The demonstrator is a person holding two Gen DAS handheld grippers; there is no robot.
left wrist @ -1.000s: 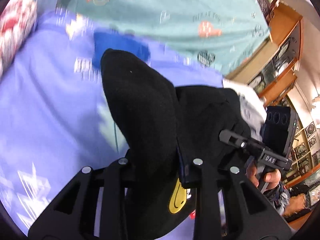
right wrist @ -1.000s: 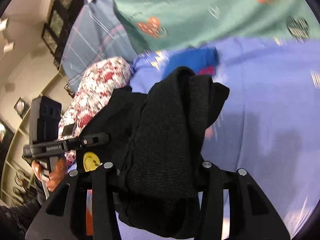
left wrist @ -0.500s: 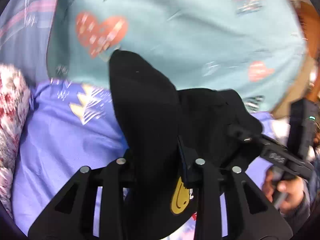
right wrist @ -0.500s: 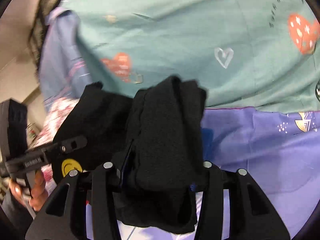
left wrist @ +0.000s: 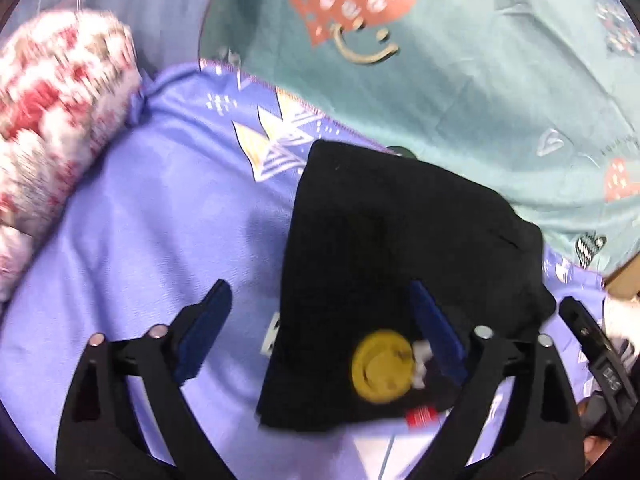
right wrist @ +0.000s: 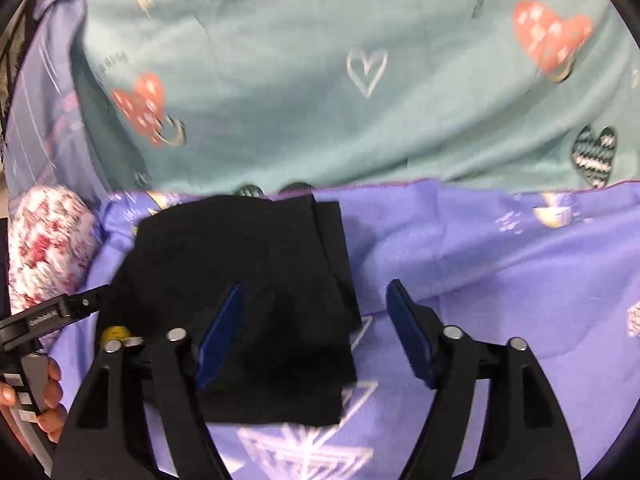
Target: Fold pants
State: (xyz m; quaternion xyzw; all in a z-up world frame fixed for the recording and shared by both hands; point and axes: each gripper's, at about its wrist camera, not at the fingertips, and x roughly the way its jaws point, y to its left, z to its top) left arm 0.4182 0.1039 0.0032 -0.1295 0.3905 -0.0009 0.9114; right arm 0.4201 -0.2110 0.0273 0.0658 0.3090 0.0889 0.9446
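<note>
The black pants [left wrist: 384, 264] lie folded in a compact stack on the purple sheet [left wrist: 160, 216], with a yellow smiley patch [left wrist: 382, 366] near the front edge. My left gripper [left wrist: 320, 320] is open and empty, its jaws spread over the stack's left edge. In the right wrist view the pants [right wrist: 248, 280] lie left of centre. My right gripper [right wrist: 316, 320] is open and empty, spread over the stack's right edge.
A teal blanket with heart prints [right wrist: 360, 72] lies behind the pants. A red and white floral pillow [left wrist: 52, 120] is at the left. The other gripper's body shows at the edge of each view [right wrist: 44, 316].
Both grippers held the pants lifted and bunched between shut jaws. Now both have opened and the folded pants lie flat on the sheet near the teal blanket.
</note>
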